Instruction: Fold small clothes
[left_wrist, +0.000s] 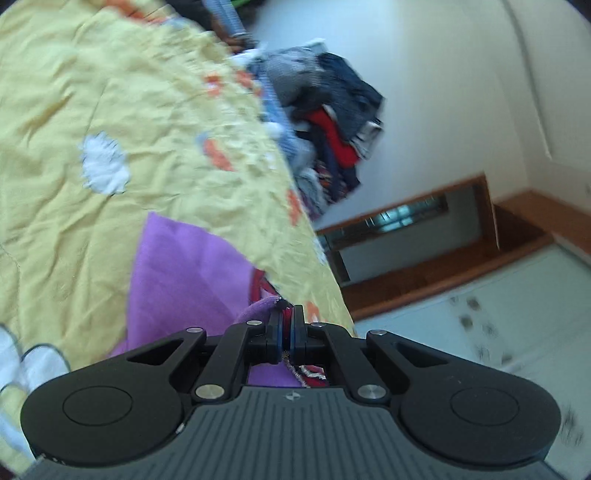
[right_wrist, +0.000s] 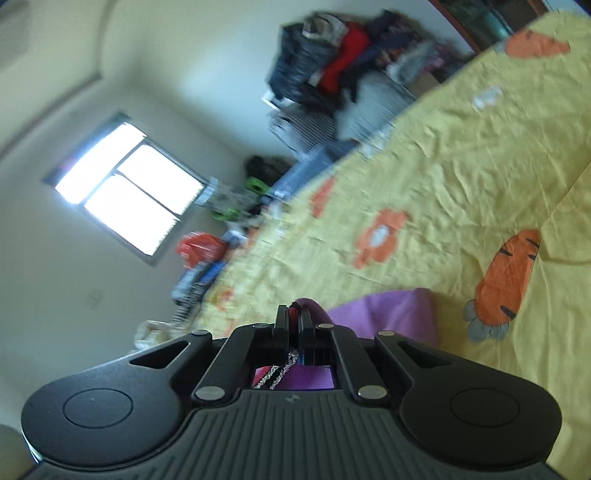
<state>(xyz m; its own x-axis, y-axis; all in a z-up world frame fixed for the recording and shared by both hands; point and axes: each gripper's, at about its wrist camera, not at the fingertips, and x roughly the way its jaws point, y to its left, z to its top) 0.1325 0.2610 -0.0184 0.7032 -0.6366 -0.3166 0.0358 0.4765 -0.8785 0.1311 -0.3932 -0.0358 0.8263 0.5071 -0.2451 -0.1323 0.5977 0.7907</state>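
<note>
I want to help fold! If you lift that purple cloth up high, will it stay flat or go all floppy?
Probably floppy: the purple cloth already bends and bunches where the left gripper and right gripper pinch it. It looks thin, so likely light. It would probably sag between the two grips and drape onto the yellow bedsheet.

place: home bedroom | evidence: yellow bedspread (right_wrist: 461, 177), clothes pile (right_wrist: 332, 66), window (right_wrist: 129, 192)

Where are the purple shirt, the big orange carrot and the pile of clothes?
purple garment (left_wrist: 184, 266): left wrist view, on its flat spread part.
carrot print (right_wrist: 508, 275): right wrist view, middle of the orange body.
clothes pile (right_wrist: 340, 66): right wrist view, on the red piece.
</note>
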